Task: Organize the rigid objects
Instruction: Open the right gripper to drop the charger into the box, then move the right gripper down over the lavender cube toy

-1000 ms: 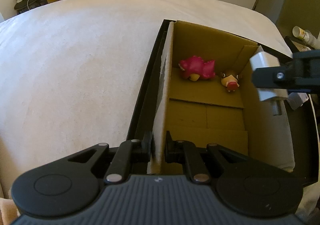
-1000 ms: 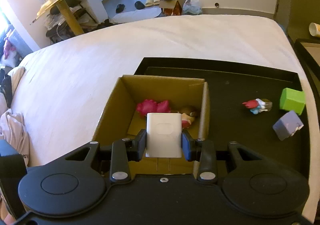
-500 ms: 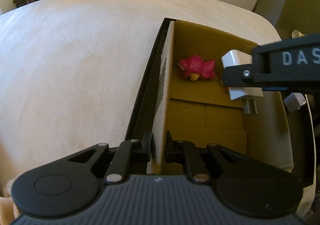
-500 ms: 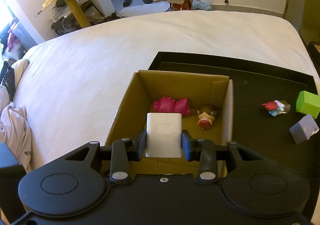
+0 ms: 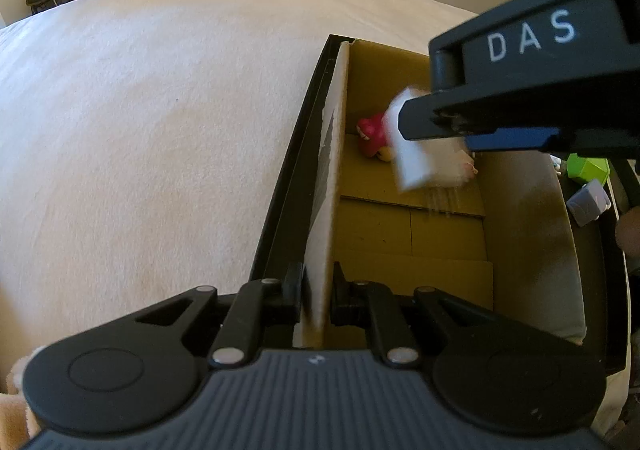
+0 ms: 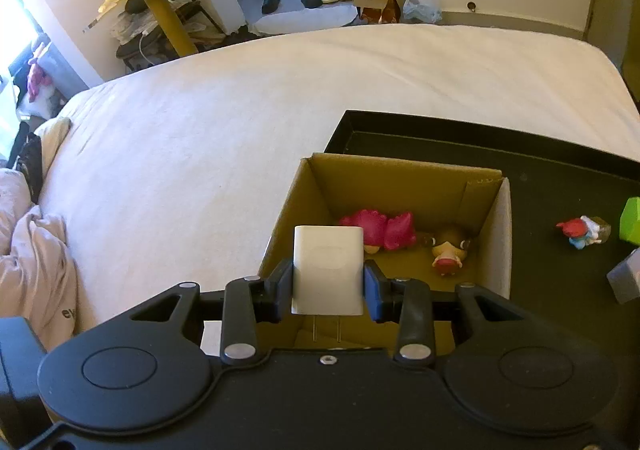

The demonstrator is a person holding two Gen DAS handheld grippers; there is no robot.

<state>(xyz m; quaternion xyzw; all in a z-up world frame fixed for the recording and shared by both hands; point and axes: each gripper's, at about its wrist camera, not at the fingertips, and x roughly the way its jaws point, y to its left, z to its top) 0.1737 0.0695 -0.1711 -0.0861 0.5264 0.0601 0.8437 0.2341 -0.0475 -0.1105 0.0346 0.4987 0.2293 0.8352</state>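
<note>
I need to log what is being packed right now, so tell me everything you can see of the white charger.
The white charger is a small boxy plug of smooth, matte plastic with rounded corners and a faint oval recess on its face. Two thin metal prongs point down from its underside. It hangs upright above the open cardboard box, between the fingers of the right hand-held gripper, whose jaws are opening. In the left wrist view it is blurred, so nothing finer shows there.

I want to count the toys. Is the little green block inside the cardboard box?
No, the green block sits outside the cardboard box, on the black tray to its right.
</note>
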